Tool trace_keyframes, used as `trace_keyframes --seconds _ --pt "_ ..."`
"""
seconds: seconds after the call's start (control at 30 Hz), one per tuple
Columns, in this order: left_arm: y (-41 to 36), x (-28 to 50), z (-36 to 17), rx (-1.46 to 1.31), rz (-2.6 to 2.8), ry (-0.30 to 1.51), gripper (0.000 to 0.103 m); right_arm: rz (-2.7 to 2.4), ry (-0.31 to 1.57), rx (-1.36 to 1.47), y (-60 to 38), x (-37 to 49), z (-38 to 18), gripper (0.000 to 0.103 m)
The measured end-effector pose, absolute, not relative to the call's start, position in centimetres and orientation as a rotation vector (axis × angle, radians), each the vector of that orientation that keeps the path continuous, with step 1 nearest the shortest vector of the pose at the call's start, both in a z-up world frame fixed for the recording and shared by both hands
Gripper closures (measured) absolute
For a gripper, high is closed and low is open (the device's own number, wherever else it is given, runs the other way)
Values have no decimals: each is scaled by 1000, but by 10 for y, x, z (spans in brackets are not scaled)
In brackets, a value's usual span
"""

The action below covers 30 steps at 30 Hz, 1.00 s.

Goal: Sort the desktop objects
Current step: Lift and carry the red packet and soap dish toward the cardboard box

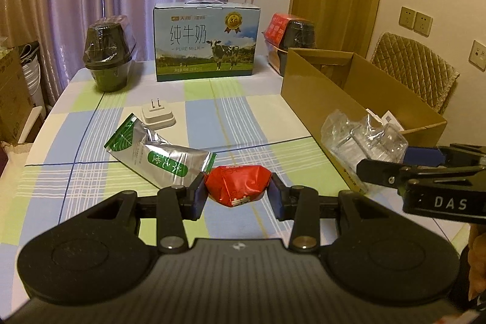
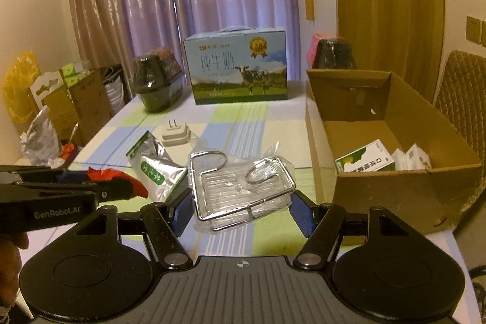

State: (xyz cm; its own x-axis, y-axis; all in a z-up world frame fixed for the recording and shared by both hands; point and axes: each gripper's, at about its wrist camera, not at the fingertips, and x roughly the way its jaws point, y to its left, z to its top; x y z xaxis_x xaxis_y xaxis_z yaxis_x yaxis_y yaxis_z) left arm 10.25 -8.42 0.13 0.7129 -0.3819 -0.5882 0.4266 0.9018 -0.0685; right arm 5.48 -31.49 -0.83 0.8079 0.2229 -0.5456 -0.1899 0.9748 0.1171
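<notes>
While the left gripper [image 1: 238,192] clamps a red packet [image 1: 237,184] between its blue-padded fingers [image 1: 199,196], closed onto both ends of the wrapper, the packet hangs just above the checked counter [image 1: 91,141]. White print shows on the wrapper but is too small to read. The right gripper [image 2: 241,202] has its fingers [image 2: 299,213] pressed against the sides of a wire rack [image 2: 243,187] sealed in clear plastic, holding it over the counter just left of a cardboard box [image 2: 395,196]. From the left wrist view the rack [image 1: 364,135] overlaps the box's near wall.

The left gripper's side reads "GenRobot.AI" in the right wrist view; the right gripper's side shows "DAS" in the left wrist view.

On the counter lie a silver pouch [image 1: 158,154] with green panels and Chinese characters, and beyond it a white plug [image 1: 158,116], prongs up. At the far edge stands a milk carton [image 1: 206,41] printed "纯牛奶", "PURE MILK" and a gold "3.6" rosette, with a cow on grass. Dark wrapped bowls [image 1: 107,53] sit to its left, and more [image 1: 299,32] with a red pack to its right.

Inside the box rest a green-and-white carton [image 2: 364,161] with Chinese lettering and small white cartons [image 2: 413,157].
</notes>
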Motion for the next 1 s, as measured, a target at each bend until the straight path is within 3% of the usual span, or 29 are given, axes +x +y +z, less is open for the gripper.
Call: trace_keyframes --seconds 1.0 --pt "-132 83 26 102 -525 632 67 129 518 108 -377 33 18 38"
